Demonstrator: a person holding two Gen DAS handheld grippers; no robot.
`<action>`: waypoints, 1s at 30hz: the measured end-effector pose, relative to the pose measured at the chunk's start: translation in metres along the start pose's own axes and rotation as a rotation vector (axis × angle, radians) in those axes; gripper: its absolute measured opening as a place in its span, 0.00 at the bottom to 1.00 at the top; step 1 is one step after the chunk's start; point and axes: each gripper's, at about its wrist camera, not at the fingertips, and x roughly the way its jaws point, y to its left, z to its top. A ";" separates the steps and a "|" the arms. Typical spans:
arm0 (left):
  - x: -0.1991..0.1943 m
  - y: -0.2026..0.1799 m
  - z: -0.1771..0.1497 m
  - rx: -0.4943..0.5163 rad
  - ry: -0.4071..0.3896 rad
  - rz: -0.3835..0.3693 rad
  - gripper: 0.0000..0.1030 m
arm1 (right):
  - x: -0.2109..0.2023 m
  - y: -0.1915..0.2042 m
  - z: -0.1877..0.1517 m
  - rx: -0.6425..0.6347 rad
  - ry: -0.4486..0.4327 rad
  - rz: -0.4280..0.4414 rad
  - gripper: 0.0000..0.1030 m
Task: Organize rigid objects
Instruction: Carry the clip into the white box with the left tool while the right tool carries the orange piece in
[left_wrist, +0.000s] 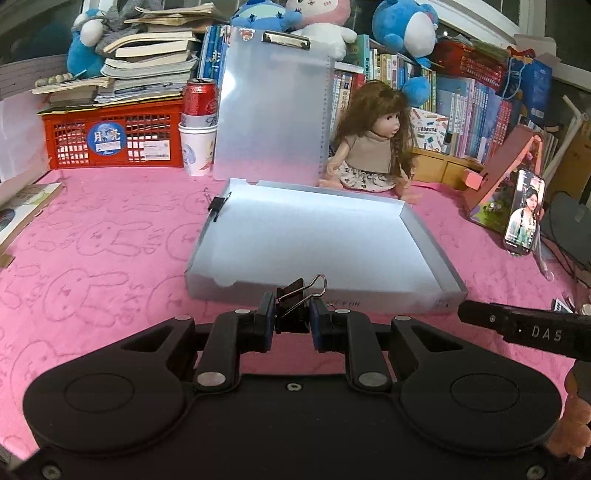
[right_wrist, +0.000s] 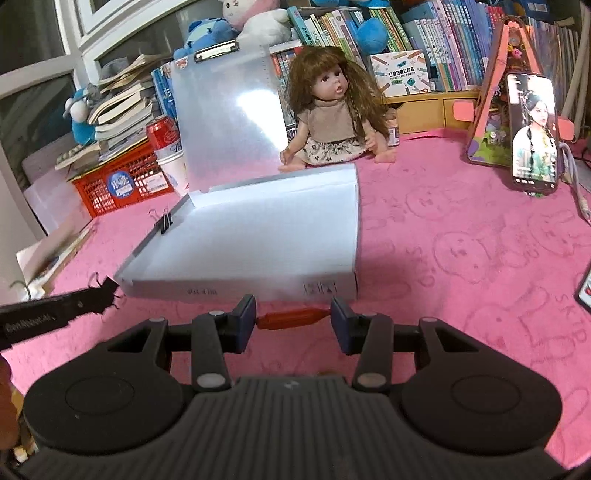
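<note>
- Far left in the left wrist view, a second binder clip (left_wrist: 218, 206) sits on the left wall of the open file box (left_wrist: 314, 240), near its back corner; we take it as a thing already put in place; the box fills the middle of the frame on the pink surface (left_wrist: 92, 240), its lid standing upright behind it.
- At lower centre of the same view, the left tongs (left_wrist: 293, 319) are closed on a black binder clip (left_wrist: 295, 304); its wire handle points up and to the right; the box's near wall lies straight ahead of it, just above the clip in the frame, so we judge the way in is forward and over that wall.
- At the right edge of that view, one finger of the right tongs (left_wrist: 517, 325) reaches in from the right, level with the box's near right corner.
- In the right wrist view, the box stands upper left of centre; the right tongs (right_wrist: 293, 319) grip a red pen-like object (right_wrist: 291, 319) by its two ends, its long axis running left to right across the frame, parallel to the box's near wall (right_wrist: 240, 288) just above it.
- We judge both hands about equally near the box, the left facing its middle, the right its right half; whichever goes in first should leave the other room.
</note>
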 end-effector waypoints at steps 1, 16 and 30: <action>0.005 -0.002 0.004 0.001 0.008 -0.001 0.18 | 0.002 0.001 0.005 0.002 0.004 0.000 0.47; 0.072 -0.015 0.060 -0.028 0.122 -0.007 0.18 | 0.056 -0.001 0.061 0.068 0.154 -0.010 0.47; 0.131 -0.015 0.060 -0.027 0.200 0.042 0.18 | 0.099 0.002 0.070 0.065 0.228 -0.044 0.48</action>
